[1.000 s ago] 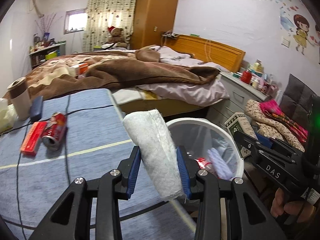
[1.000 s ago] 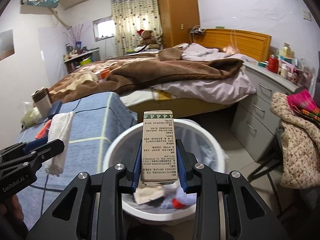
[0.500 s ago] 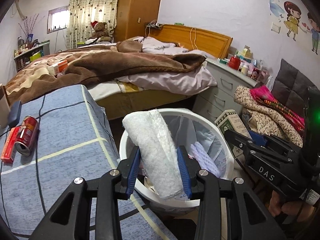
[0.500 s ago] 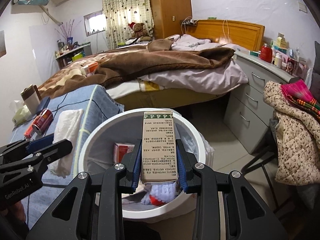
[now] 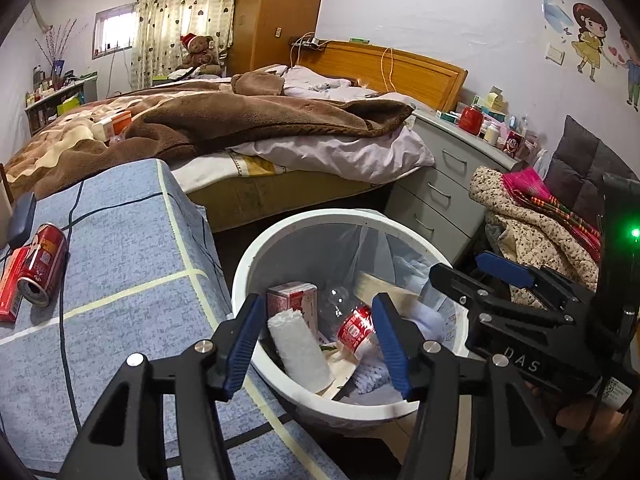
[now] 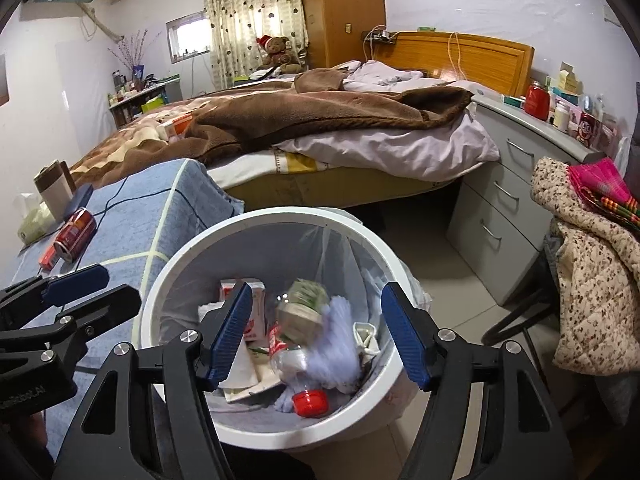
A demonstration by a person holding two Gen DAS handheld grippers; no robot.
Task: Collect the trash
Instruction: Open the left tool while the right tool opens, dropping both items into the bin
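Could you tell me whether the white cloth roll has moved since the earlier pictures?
Yes. The white cloth roll has dropped from the left gripper, whose jaws are opening, into the white bin.

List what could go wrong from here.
1. The red can lies on its side with its open mouth near the black cable; leftover drink might spill when it is lifted.
2. Both grippers, left and right, are opening above one bin; they might collide.

Room evenly lit by daylight from window (image 5: 109, 31) w/ glare; edges bent by fisheye, corners vignetted; falling box (image 6: 304, 312) motion-blurred.
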